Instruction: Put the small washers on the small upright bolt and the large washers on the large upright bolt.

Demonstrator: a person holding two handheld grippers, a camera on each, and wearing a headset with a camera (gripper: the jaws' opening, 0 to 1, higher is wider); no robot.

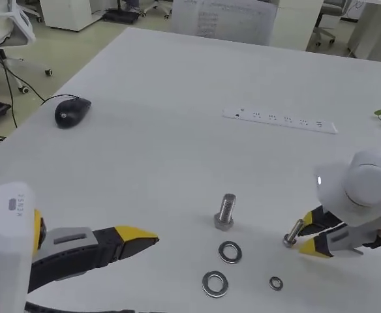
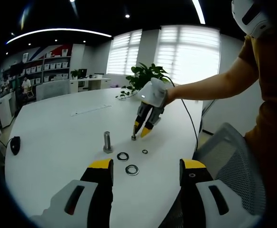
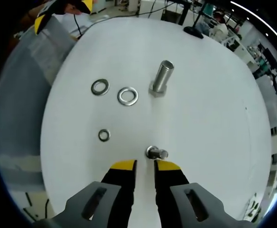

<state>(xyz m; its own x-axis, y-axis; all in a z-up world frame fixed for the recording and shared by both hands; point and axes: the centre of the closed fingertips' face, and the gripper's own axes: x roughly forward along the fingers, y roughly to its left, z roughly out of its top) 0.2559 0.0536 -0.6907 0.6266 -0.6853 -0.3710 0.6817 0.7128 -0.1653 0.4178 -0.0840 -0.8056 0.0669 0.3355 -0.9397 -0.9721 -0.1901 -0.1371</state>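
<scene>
While the right gripper (image 3: 144,164) was held with its jaws drawn close, leaving a narrow gap and pinching nothing, the small upright bolt (image 3: 156,153) stood just beyond its tips, slightly toward the right jaw. A small washer (image 3: 104,135) lay flat near the tips, ahead and to their left. Farther ahead stood the large upright bolt (image 3: 161,78), with two large washers (image 3: 128,96) lying flat to its left, one just beside it and the other a little farther out. The left gripper (image 2: 147,165) had its jaws spread wide and held nothing; bolts and washers lay ahead of it, well apart from its tips. All rested on a white table (image 1: 177,98). Far beyond the left gripper lay a black mouse (image 1: 72,111) and a white power strip (image 1: 280,120). A potted plant (image 2: 145,76) stood before bright windows (image 2: 186,52) with blinds.
</scene>
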